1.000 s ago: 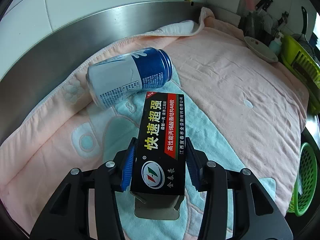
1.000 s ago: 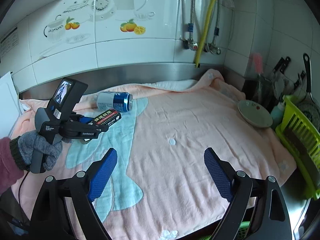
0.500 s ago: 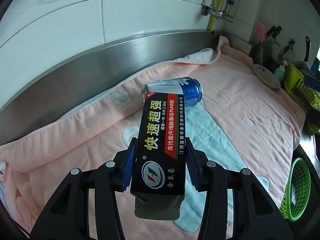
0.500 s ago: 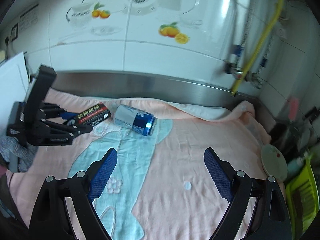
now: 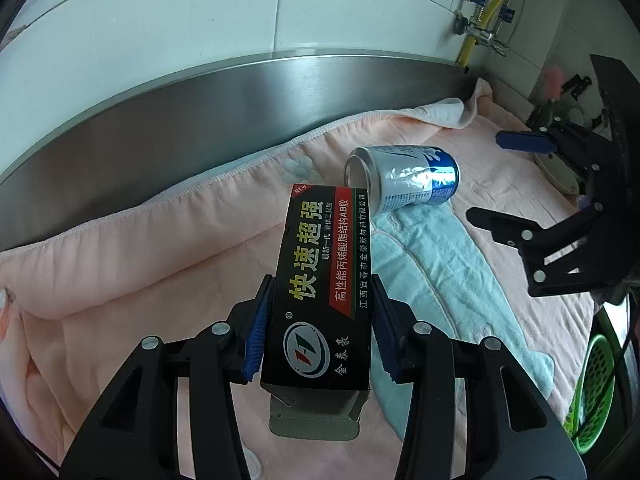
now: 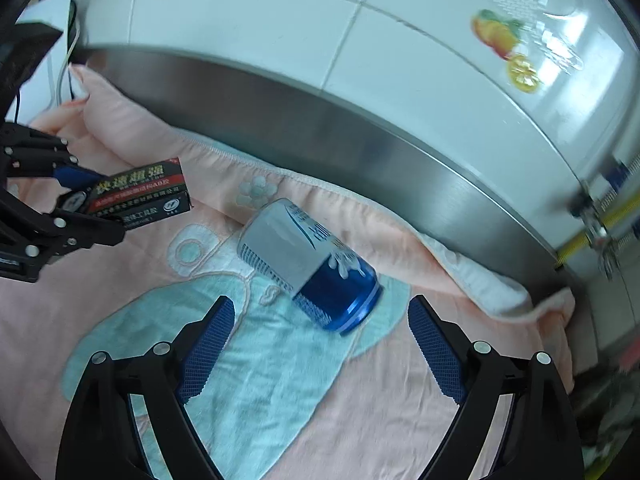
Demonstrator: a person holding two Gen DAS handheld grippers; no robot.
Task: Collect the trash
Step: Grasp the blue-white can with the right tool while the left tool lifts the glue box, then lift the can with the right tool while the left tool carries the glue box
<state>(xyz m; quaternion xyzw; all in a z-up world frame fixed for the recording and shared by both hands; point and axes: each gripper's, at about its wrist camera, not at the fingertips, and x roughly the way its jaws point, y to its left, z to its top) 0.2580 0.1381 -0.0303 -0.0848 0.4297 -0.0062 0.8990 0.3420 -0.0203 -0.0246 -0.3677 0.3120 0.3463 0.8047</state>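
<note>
Right tool (image 6: 318, 344) now nearer the can (image 6: 308, 264), jaws apart.

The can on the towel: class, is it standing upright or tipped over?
Tipped over. The can lies on its side on the towel, its round ends facing sideways.

The left gripper (image 5: 318, 334) is clamped on a load and angled downward, the right gripper (image 6: 318, 350) spread wide
</note>
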